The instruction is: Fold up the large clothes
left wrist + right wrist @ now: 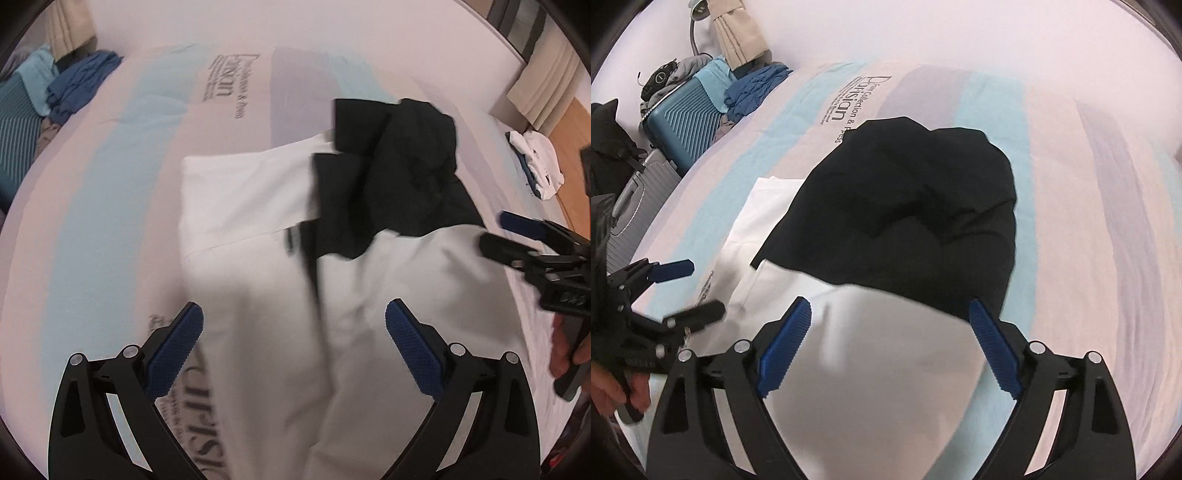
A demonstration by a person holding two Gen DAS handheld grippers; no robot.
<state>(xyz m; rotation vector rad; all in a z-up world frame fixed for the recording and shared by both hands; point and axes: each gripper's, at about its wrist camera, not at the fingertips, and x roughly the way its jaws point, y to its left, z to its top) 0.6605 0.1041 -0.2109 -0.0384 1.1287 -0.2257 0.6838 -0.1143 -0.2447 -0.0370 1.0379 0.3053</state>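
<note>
The bed point(1071, 184), covered by a striped printed sheet, carries a white garment point(258, 192) with a black garment point(905, 206) lying over its 1 o'clock part in the left wrist view. Suitcases point(683, 122) and blue clothes point(753, 92) sit at 10 o'clock in the right wrist view; folded white clothes point(535, 162) lie at 3 o'clock in the left wrist view. Left tongs point(293, 343) and right tongs point(890, 339) both stand wide open above the white garment, with nothing gripped.
</note>
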